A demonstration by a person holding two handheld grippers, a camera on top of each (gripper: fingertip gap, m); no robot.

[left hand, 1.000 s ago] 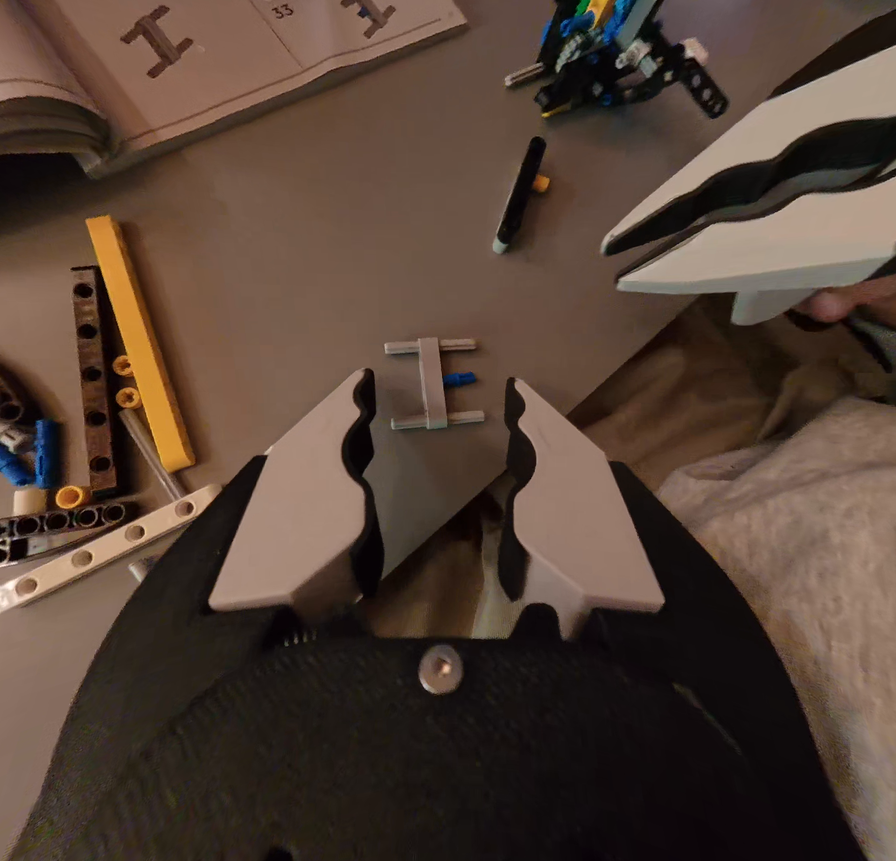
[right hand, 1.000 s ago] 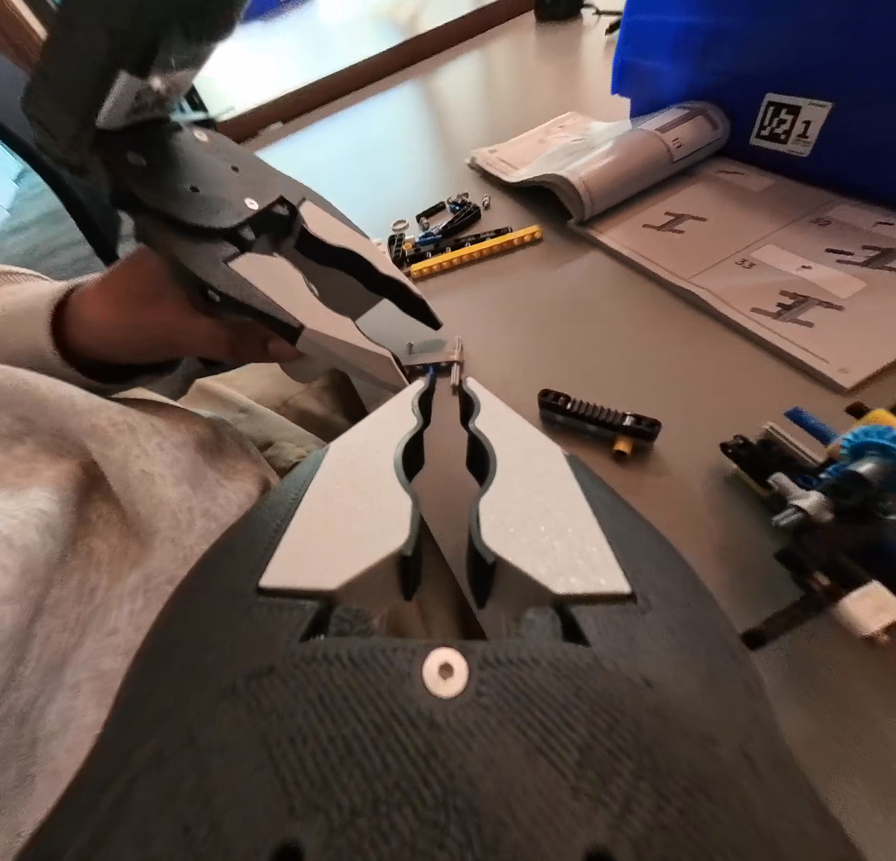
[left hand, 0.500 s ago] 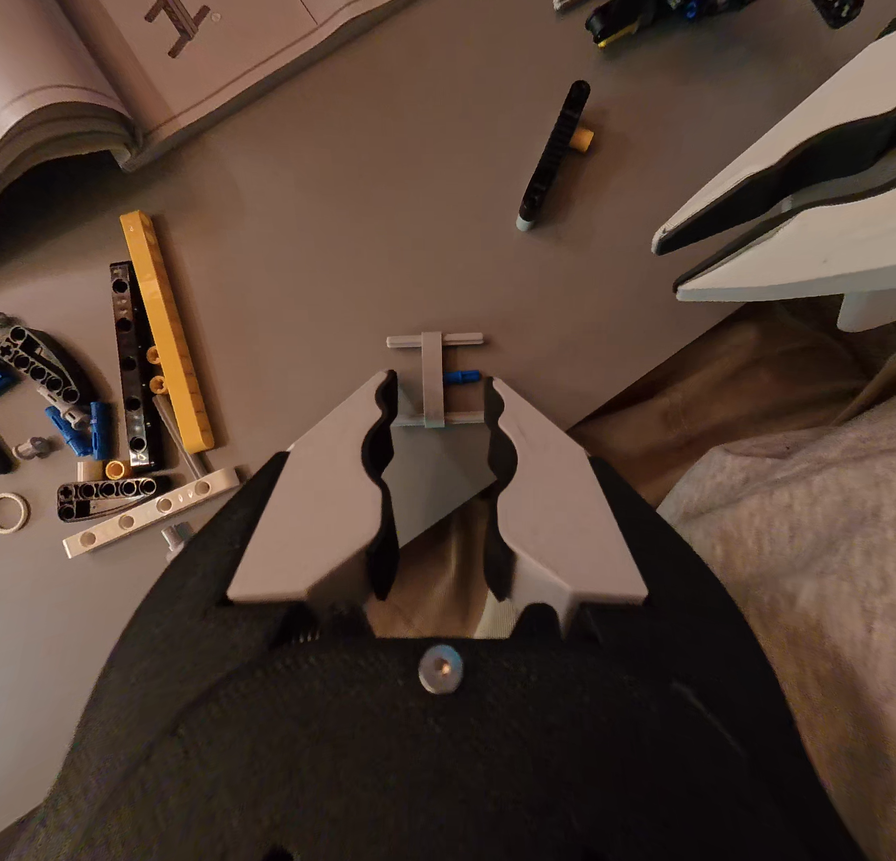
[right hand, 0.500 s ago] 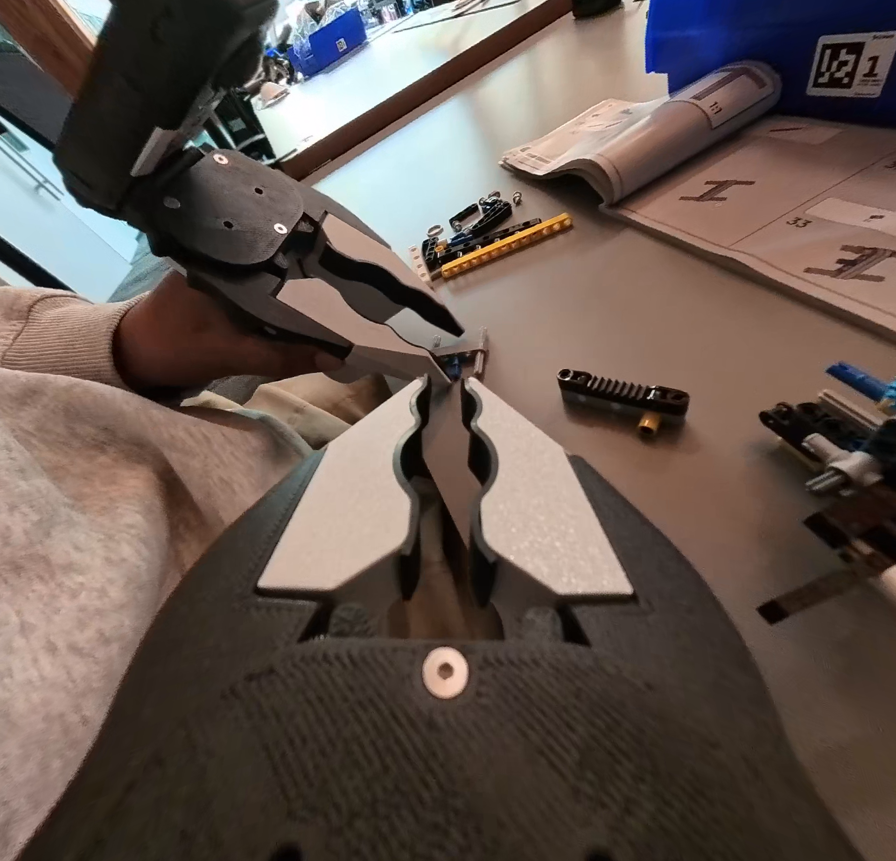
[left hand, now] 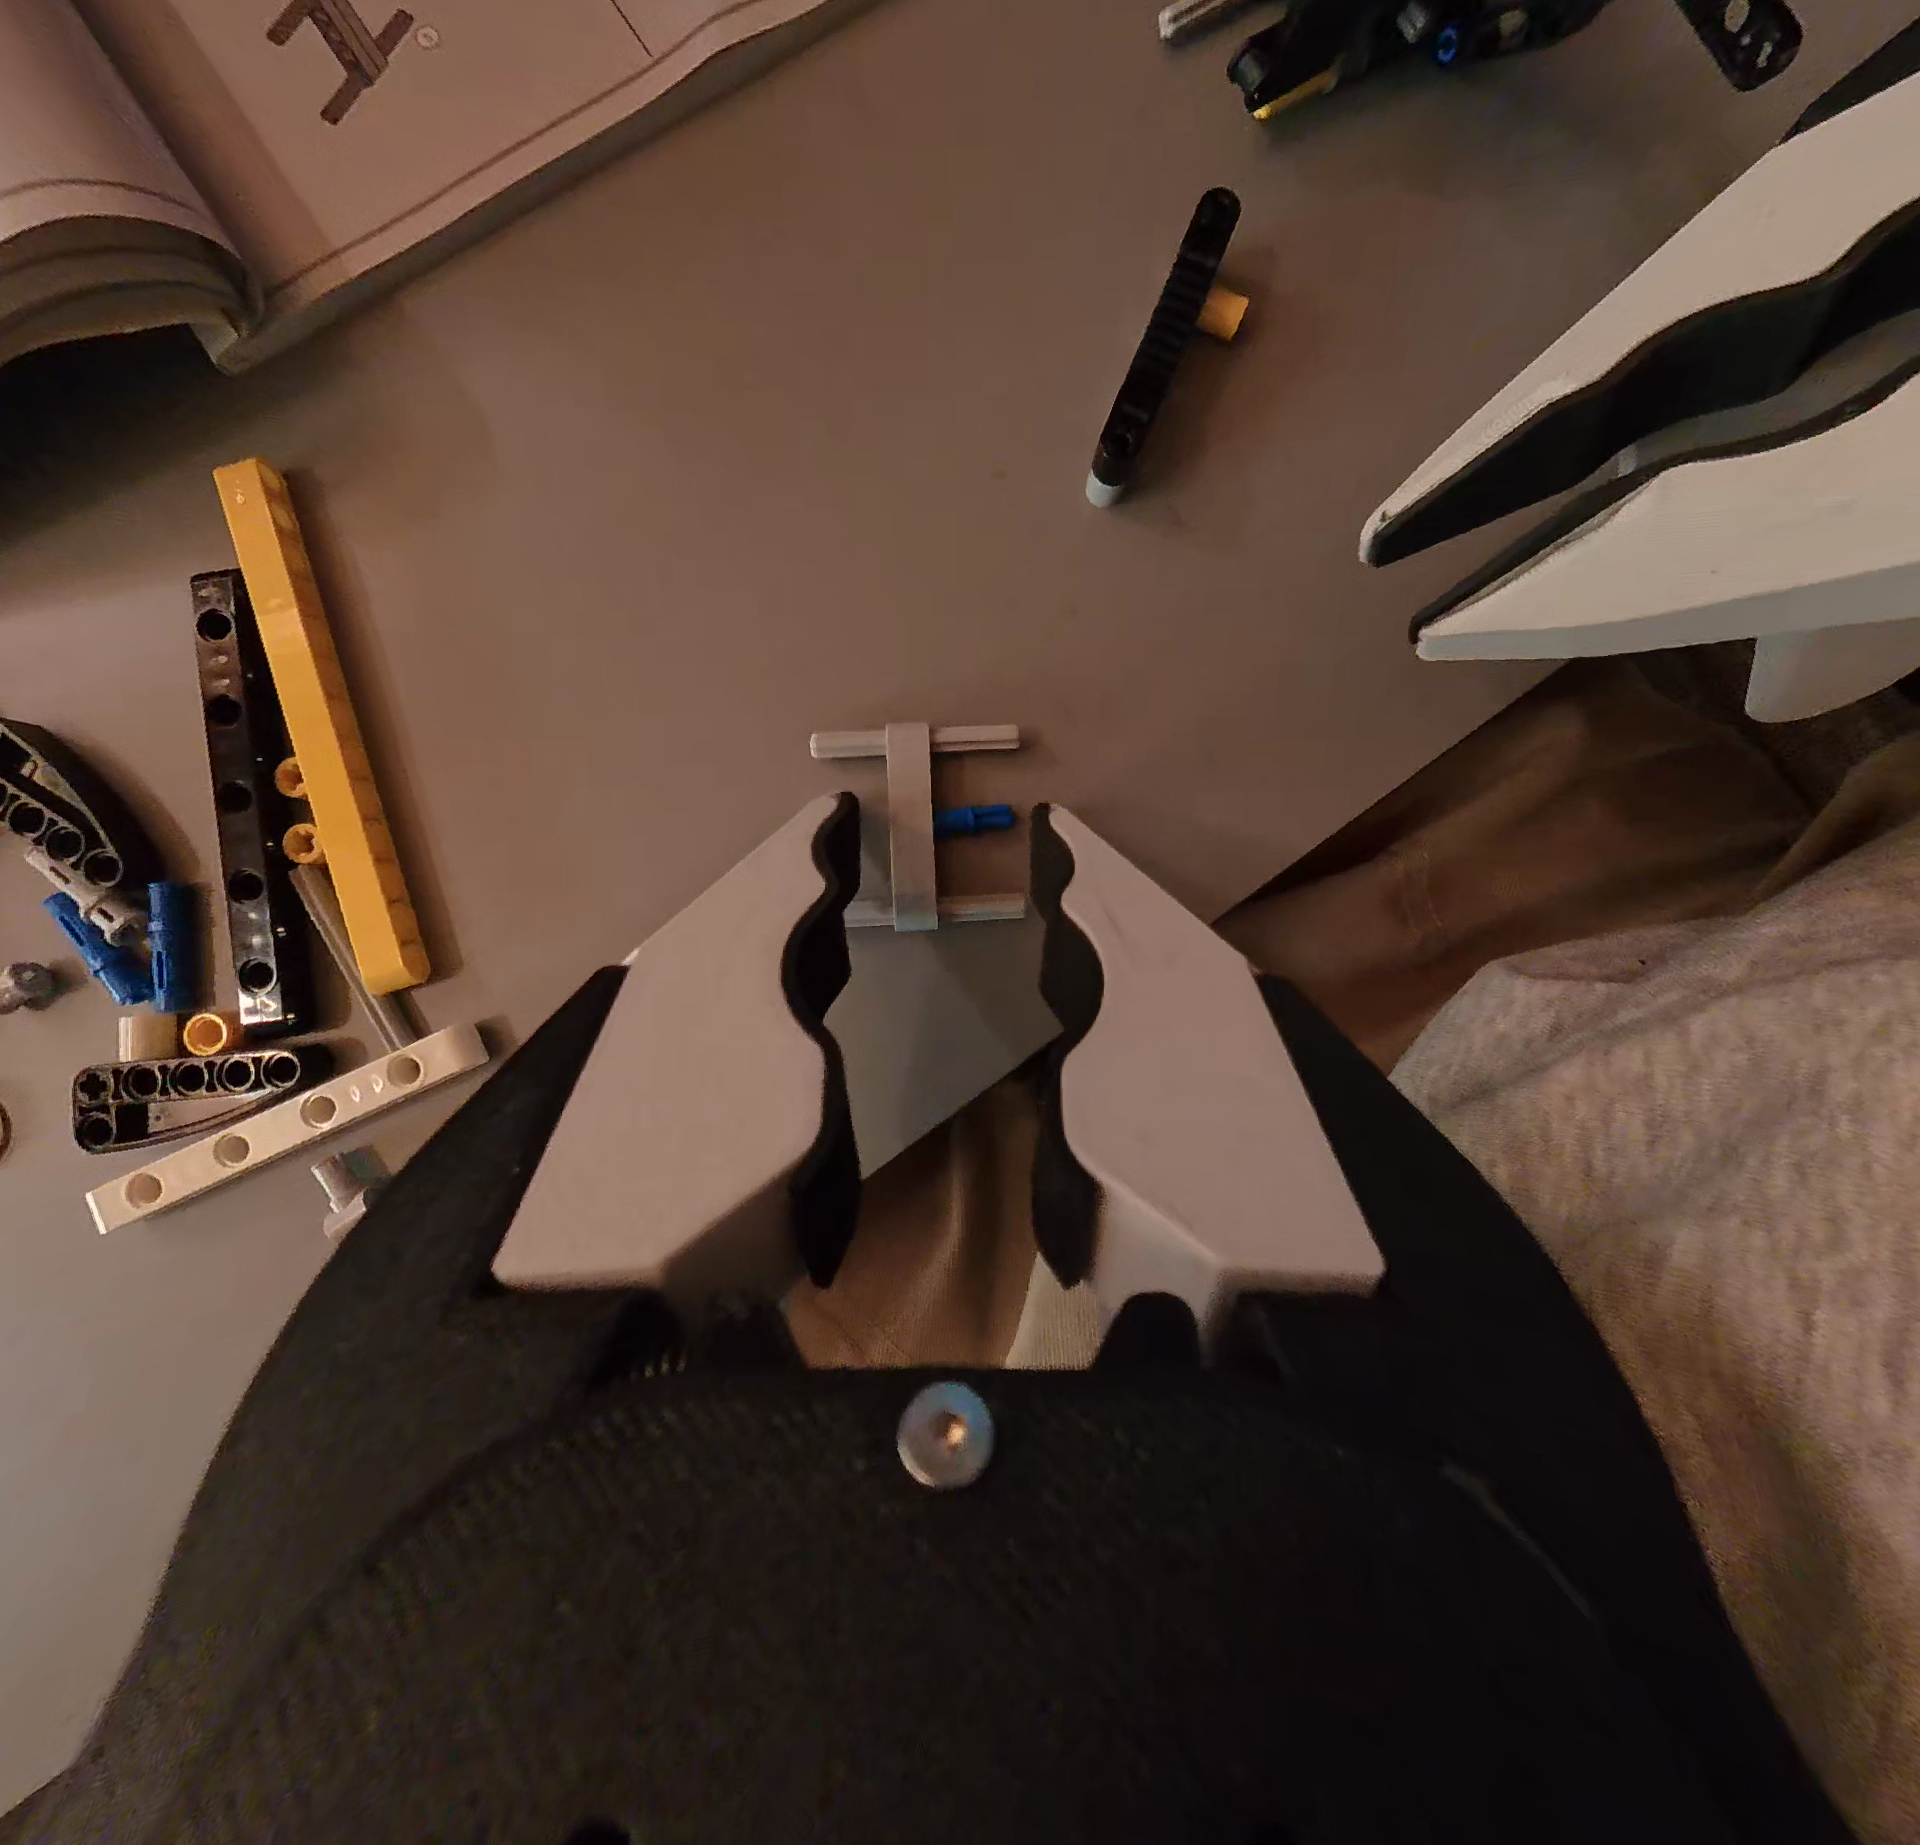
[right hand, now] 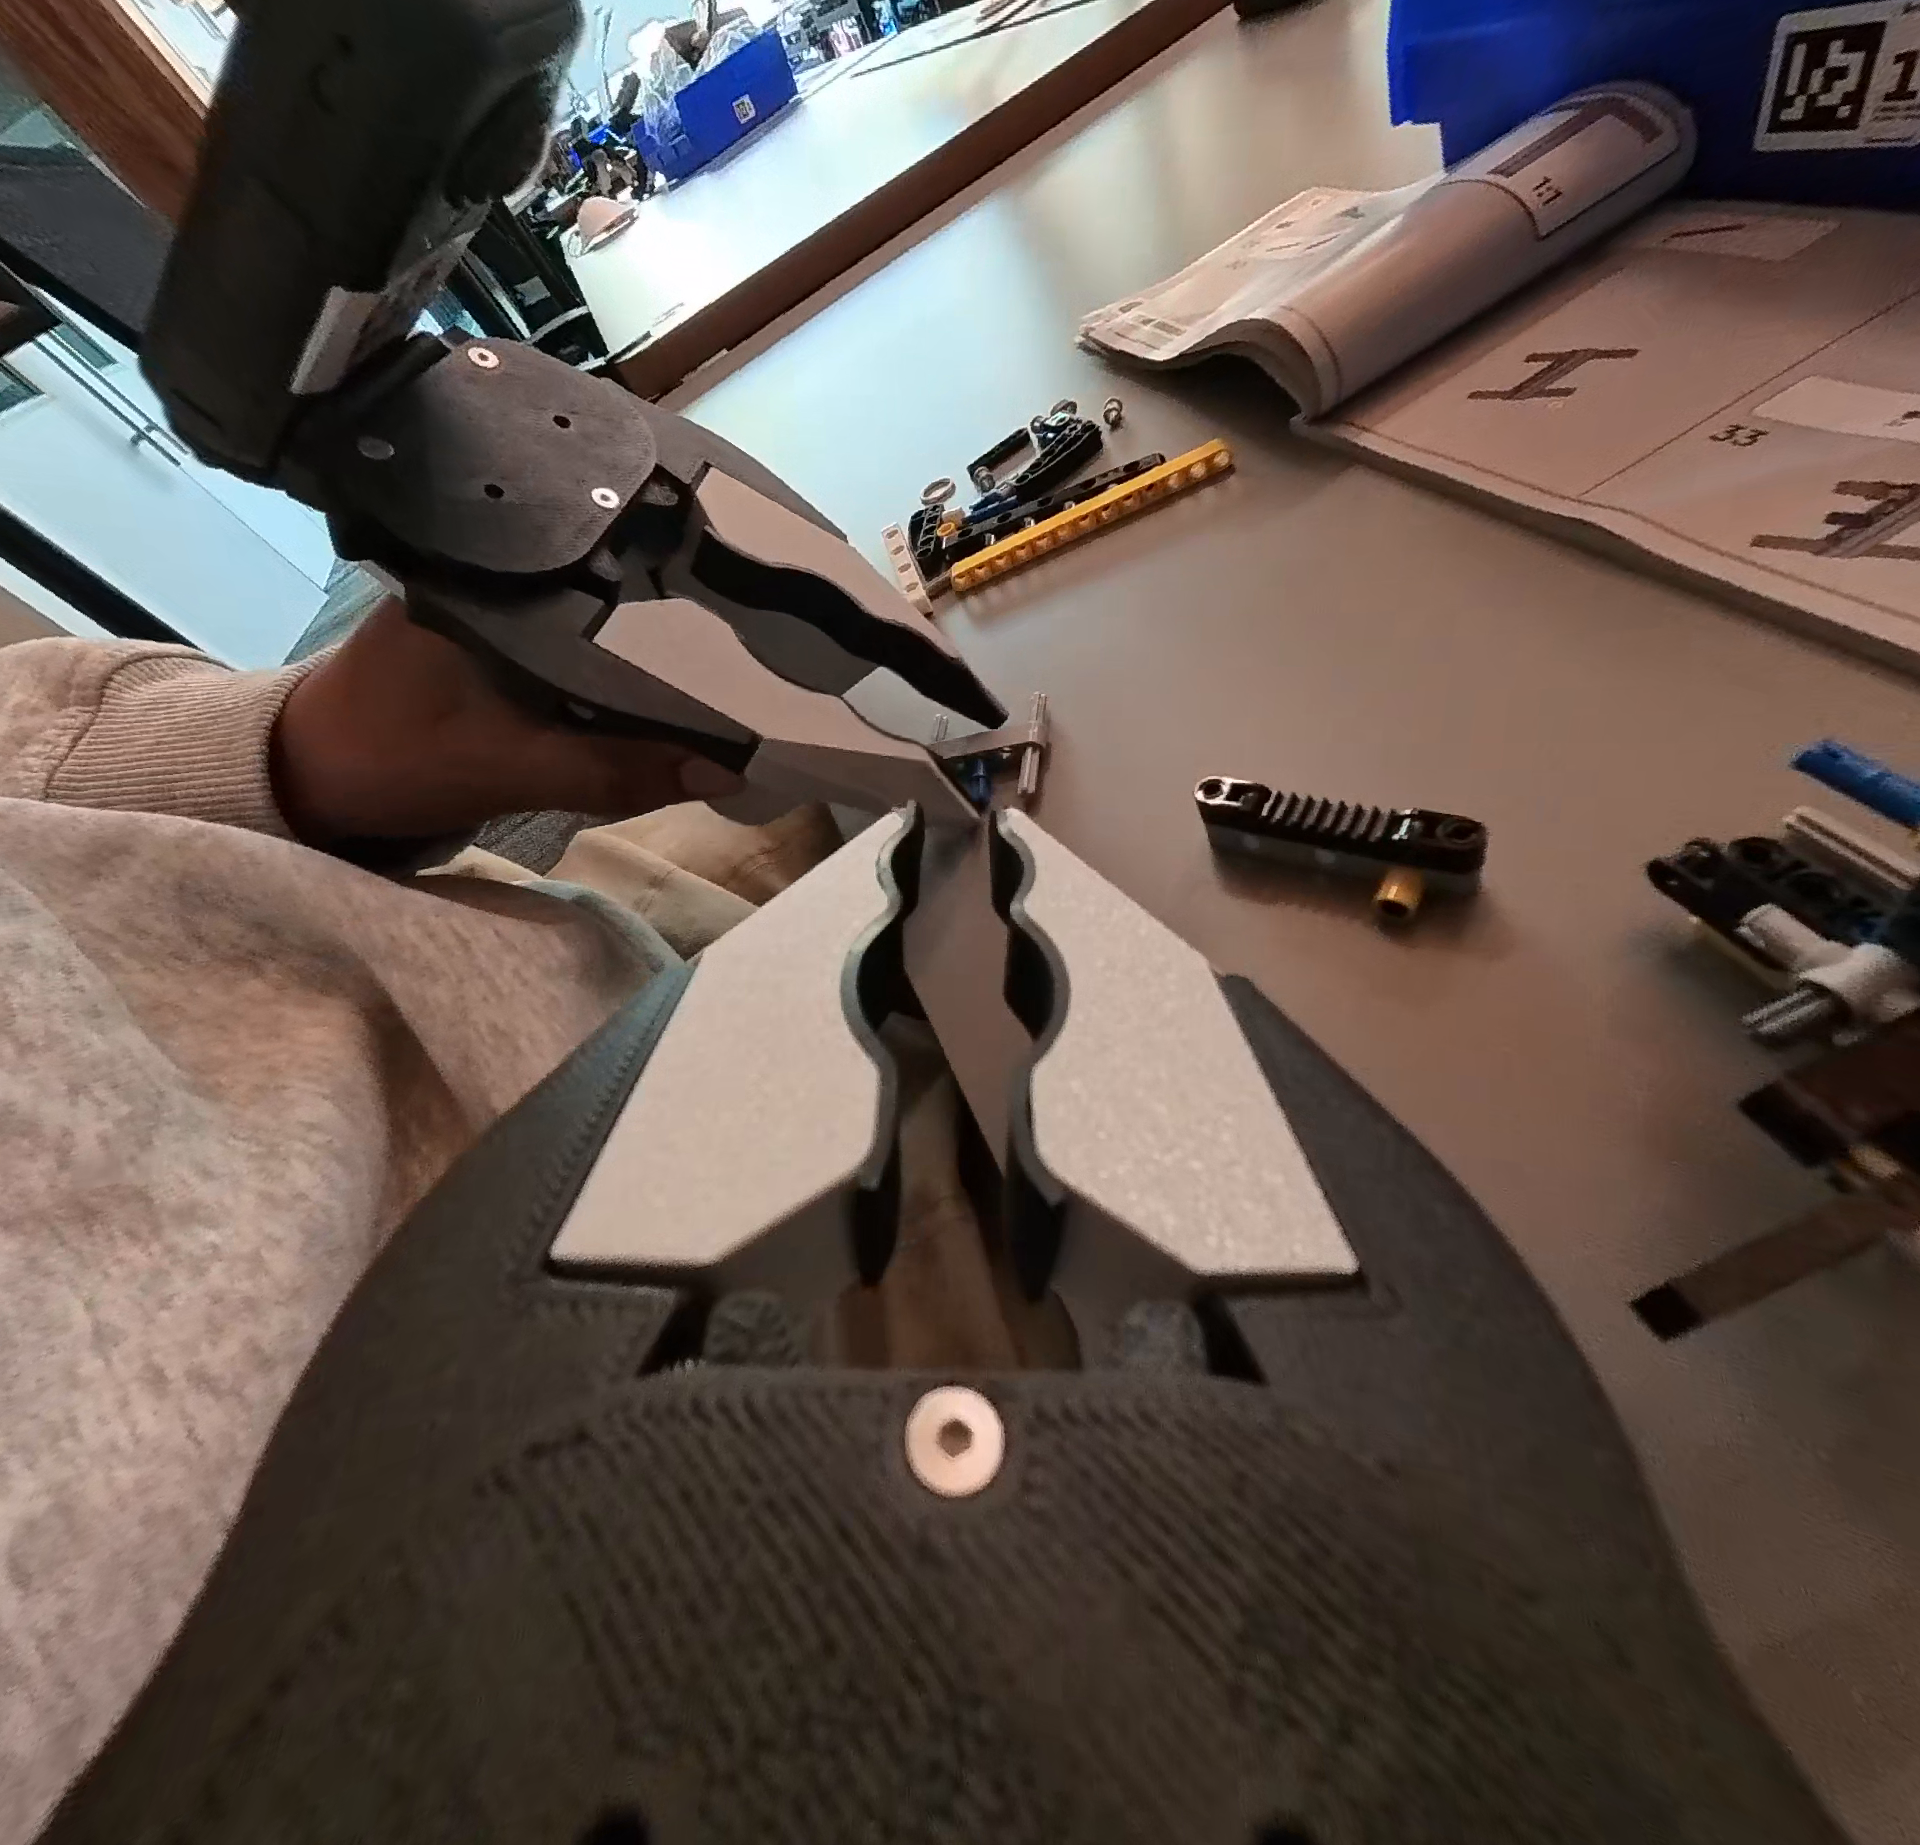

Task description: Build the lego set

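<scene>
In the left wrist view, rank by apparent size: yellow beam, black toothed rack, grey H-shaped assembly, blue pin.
1. yellow beam
2. black toothed rack, shorter
3. grey H-shaped assembly, partly behind the open left gripper
4. blue pin, clearly smallest

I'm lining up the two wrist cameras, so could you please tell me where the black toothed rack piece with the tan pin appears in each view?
Left wrist view: the black toothed rack piece lies on the table in the upper right, running diagonally, beyond the left gripper.
Right wrist view: it lies right of centre, nearly level, tan pin toward the camera.
Shared landmark: the long yellow beam.
</scene>
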